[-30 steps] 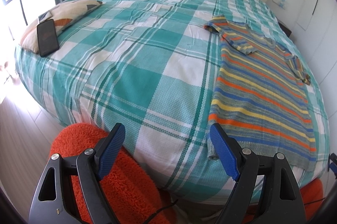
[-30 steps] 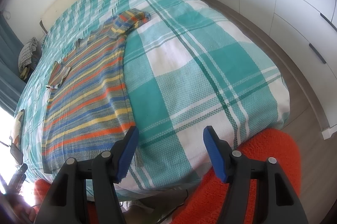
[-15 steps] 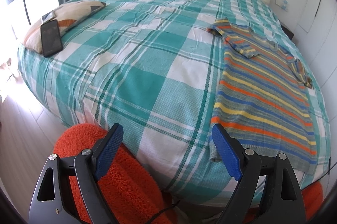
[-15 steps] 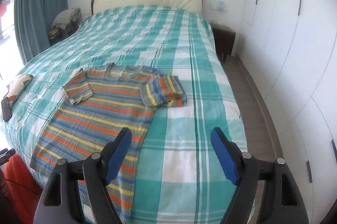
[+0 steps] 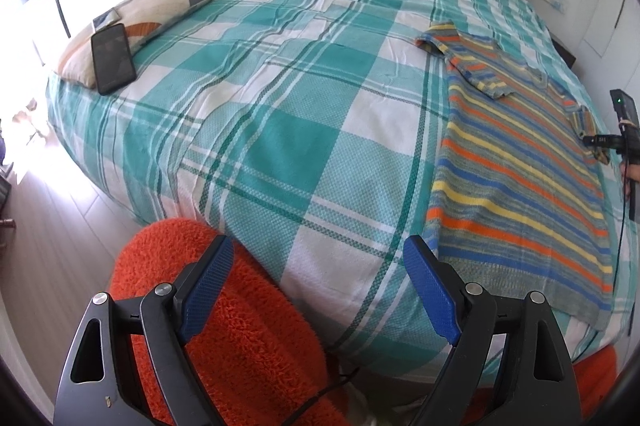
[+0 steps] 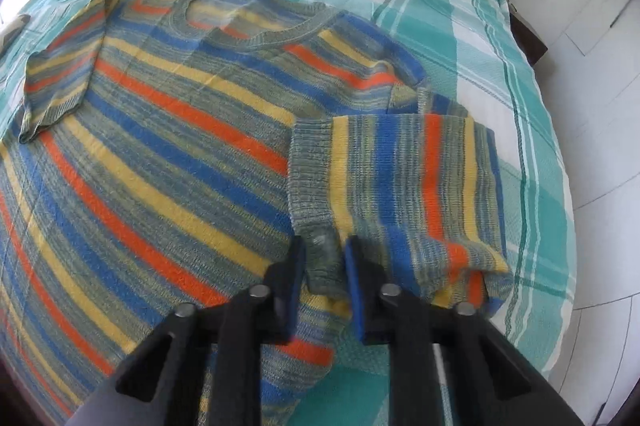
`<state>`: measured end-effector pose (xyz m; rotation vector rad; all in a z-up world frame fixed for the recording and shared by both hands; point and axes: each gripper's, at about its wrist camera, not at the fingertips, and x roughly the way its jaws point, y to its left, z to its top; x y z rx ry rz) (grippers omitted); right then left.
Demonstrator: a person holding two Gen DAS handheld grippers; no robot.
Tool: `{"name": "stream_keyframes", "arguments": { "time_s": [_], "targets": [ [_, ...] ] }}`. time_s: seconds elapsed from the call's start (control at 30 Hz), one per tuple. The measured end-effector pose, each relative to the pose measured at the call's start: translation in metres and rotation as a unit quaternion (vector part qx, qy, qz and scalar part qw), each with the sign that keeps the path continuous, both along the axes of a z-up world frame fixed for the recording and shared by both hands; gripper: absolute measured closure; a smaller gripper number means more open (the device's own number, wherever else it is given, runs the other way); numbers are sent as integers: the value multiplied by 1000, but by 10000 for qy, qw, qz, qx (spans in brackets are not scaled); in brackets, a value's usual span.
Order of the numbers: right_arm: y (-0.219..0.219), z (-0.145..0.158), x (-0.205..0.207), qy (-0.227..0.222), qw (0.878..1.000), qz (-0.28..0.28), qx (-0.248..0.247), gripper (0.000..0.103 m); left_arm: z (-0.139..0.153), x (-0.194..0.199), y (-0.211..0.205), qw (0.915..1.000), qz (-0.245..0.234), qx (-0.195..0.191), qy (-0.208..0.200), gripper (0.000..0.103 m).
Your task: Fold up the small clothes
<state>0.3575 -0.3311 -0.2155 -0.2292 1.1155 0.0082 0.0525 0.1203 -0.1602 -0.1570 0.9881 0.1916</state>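
My right gripper (image 6: pixel 324 266) is pinched nearly closed on the cuff of the striped knit sweater (image 6: pixel 168 130), which lies flat near the right edge of the teal plaid bed (image 5: pixel 280 130). My left gripper (image 5: pixel 320 286) hangs wide open, empty, over the foot edge. Thin bite on stretchy knit, so the cuff could slip out.

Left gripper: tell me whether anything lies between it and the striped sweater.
Nothing visible does. The left gripper hangs open over the near edge of the bed, with only bare checked cover between it and the striped sweater to its right.
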Motion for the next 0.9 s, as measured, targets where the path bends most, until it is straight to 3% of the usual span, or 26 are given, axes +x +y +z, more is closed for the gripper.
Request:
{"name": "stream_keyframes", "arguments": {
  "time_s": [0.1,0.23,0.37,0.53,0.67,0.77,0.9],
  "targets": [
    [-61,37,-21,-706,9877,-965,1010,98,-5,3,1,10000,13,-44,68,15],
    [-163,65,-85,-1232,9457,-2334,1898,98,-14,13,-3,9997,-58,-145,213,15],
    [-236,55,-141,-1129,9081,-3258,2377,98,-19,20,-18,9989,-294,-159,321,15],
    [-273,29,-185,-1152,8525,-3985,3179,98,-17,17,-41,9971,-685,133,312,15],
    [-269,18,-196,-1024,8477,-4258,2994,98,-11,11,-44,9964,-759,293,228,15],
    [-259,4,-215,-862,8300,-4606,3025,98,-9,10,-37,9976,-617,249,167,15],
    [-250,-11,-217,-738,8466,-4425,2863,98,-17,14,-27,9983,-468,82,346,15]
  ]
}}
